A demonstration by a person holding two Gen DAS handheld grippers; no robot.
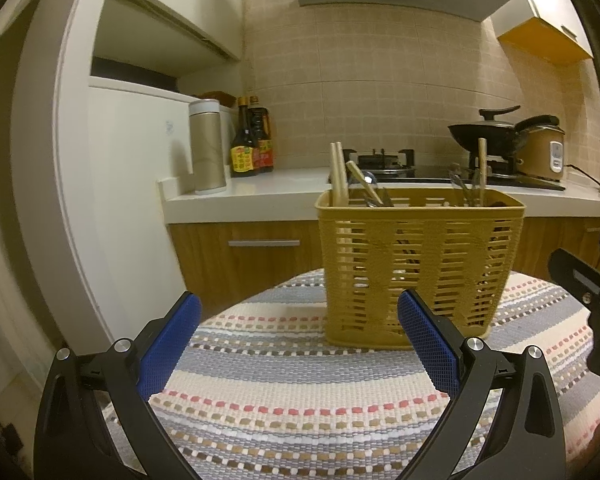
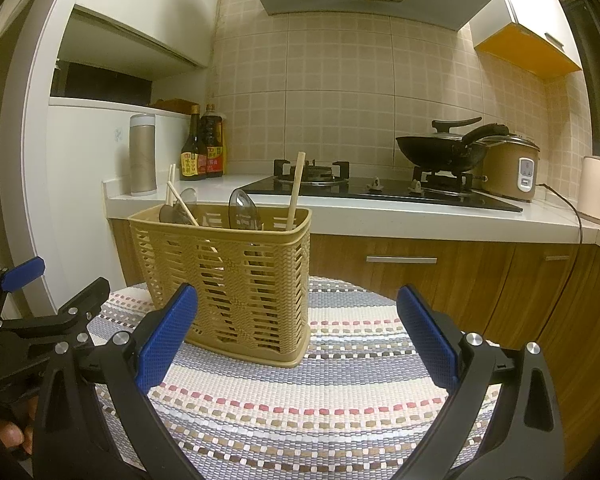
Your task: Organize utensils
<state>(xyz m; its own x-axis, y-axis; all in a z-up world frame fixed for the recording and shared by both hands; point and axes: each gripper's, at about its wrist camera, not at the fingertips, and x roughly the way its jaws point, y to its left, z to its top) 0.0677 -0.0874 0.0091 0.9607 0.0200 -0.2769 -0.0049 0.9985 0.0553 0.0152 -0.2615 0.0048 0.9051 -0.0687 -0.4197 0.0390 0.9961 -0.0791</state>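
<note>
- Standing upright on the striped woven mat that covers the table, the tan slatted basket already holds the utensils: wooden chopsticks poke out at one end, a lone chopstick at the other, and spoons show between them
- Both claws are spread wide and pinch nothing; the left claw and the right claw hover low over the mat, on the near side of the basket
- From the left claw the basket sits straight ahead and a little to its right, with the broad face turned toward it, so the basket's long axis runs crosswise to that claw's reach
- From the right claw the basket lies ahead and to its left, seen corner-on
- Neither claw touches the basket; my guess is that the left one is slightly nearer, since the basket fills more of its view
- No loose utensil is visible on the mat, so the sorting looks nearly or wholly done
</note>
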